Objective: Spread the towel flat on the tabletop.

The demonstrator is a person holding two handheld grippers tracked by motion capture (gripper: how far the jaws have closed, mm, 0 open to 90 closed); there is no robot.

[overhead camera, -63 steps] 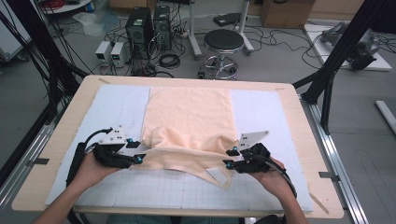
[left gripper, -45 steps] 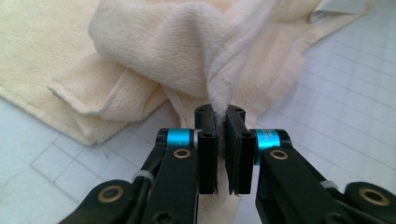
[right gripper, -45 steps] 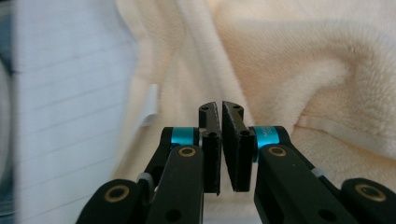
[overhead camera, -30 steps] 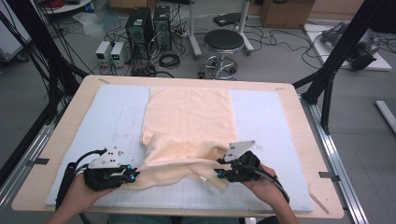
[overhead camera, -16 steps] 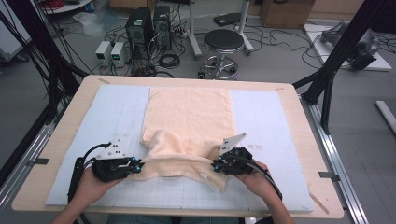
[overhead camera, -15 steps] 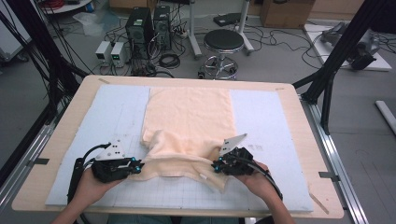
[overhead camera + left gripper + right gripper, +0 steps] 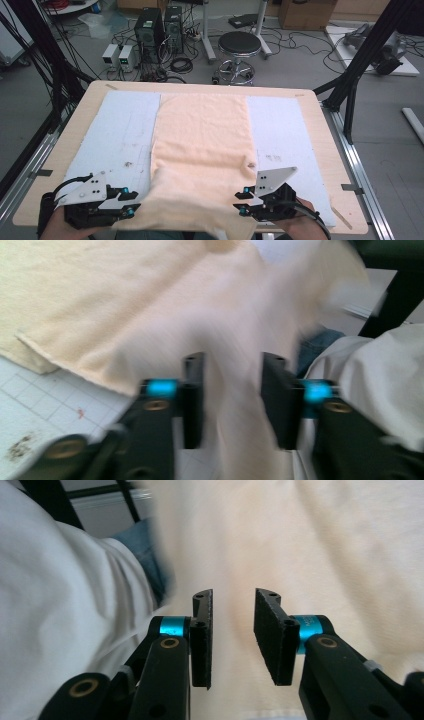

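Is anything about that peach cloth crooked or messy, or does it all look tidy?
The far part of the peach cloth lies flat, but its near end is bunched and hangs off the table's near edge between the left gripper and the right gripper. A small pucker sits by its right edge.

Near edge of the pale peach terry towel (image 7: pixel 200 150) runs off the bottom of the high view. In the left gripper view, cloth between the jaws is motion-blurred; contact cannot be told. Both hands cut off by the bottom edge.
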